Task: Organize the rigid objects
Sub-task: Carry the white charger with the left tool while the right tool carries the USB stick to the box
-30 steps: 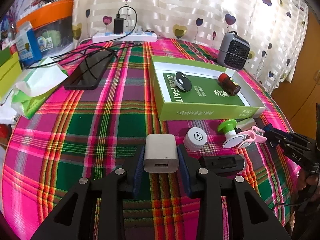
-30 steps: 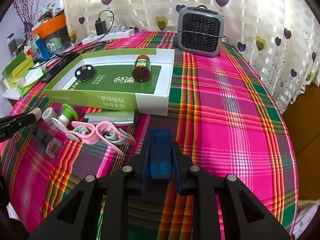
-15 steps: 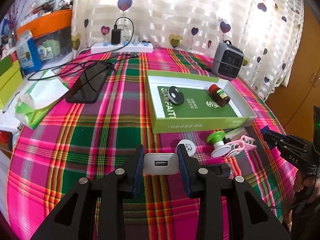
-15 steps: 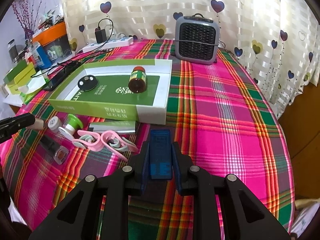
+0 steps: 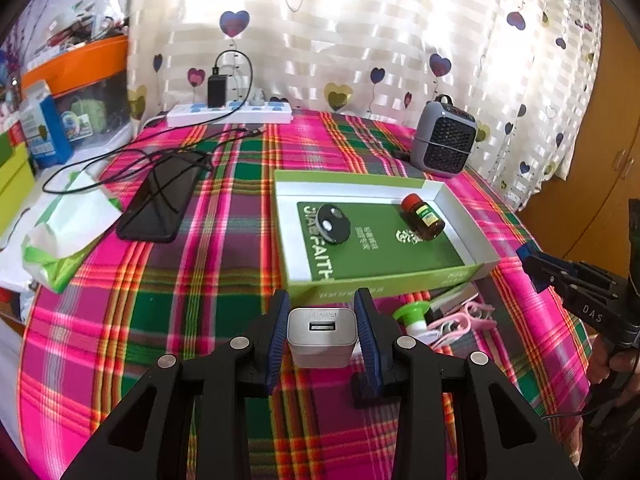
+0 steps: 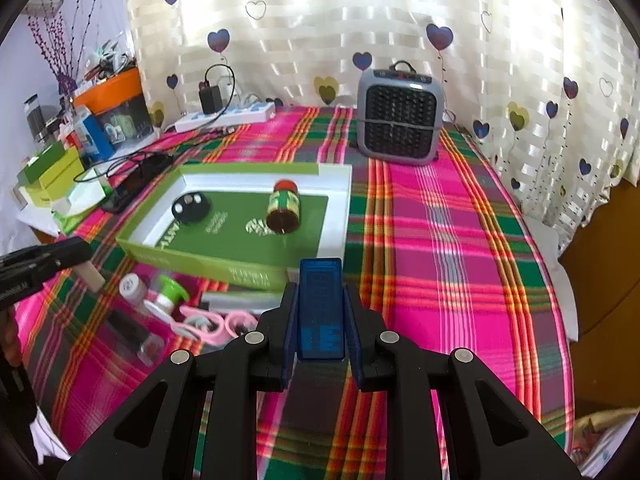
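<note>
My left gripper [image 5: 322,332] is shut on a silver USB charger [image 5: 322,336] and holds it above the plaid table, just in front of the green box tray [image 5: 384,280]. My right gripper [image 6: 321,312] is shut on a blue translucent case [image 6: 321,308], lifted near the tray's front right corner [image 6: 336,208]. In the tray lie a black round disc [image 5: 334,224] and a brown bottle [image 5: 424,222] on its side. The right gripper also shows in the left wrist view [image 5: 540,268], the left one in the right wrist view [image 6: 48,258].
In front of the tray lie a white cap [image 6: 132,286], a green-and-white piece [image 6: 168,294], pink clips [image 6: 216,322], a silver bar [image 6: 244,300] and a black item [image 6: 132,334]. A phone [image 5: 160,200], tissue pack [image 5: 68,232], power strip [image 5: 230,114] and grey heater [image 6: 400,120] stand further back.
Both grippers have risen and pulled back from the table with their objects. The charger has tilted so that its USB port faces the camera. The white cap is now hidden behind the left gripper.
</note>
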### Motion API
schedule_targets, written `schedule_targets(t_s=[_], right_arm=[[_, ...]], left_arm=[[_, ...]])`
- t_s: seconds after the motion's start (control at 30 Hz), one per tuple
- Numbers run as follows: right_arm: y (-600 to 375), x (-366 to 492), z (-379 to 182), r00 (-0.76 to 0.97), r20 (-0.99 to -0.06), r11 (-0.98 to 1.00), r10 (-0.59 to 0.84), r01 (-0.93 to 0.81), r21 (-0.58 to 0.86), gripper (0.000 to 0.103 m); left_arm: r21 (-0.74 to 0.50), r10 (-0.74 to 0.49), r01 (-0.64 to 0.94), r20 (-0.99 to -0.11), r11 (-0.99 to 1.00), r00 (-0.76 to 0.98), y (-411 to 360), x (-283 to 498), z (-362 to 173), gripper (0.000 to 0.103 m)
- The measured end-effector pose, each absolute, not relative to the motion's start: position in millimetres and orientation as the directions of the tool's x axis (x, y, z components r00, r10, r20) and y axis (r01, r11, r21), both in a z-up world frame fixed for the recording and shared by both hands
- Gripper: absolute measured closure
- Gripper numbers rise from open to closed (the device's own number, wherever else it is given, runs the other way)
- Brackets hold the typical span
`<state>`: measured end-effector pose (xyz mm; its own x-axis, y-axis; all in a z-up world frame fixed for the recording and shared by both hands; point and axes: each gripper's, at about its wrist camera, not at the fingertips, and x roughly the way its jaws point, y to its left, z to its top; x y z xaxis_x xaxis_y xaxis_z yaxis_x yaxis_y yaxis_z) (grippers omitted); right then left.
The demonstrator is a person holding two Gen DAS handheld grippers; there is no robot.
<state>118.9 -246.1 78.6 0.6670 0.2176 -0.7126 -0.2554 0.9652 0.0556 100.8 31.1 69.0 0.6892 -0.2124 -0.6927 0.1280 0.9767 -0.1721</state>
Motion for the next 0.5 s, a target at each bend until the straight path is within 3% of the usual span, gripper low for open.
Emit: schedule_targets(t_s=[0.5], right_arm=[[-214.5, 170.3, 93.1, 0.632, -0.716, 0.937, 0.297, -0.335, 0.093, 0.080]], left_arm=[[-0.185, -0.243, 0.158, -0.703, 0.970, 0.668, 13.9, 144.7, 66.1, 0.071]])
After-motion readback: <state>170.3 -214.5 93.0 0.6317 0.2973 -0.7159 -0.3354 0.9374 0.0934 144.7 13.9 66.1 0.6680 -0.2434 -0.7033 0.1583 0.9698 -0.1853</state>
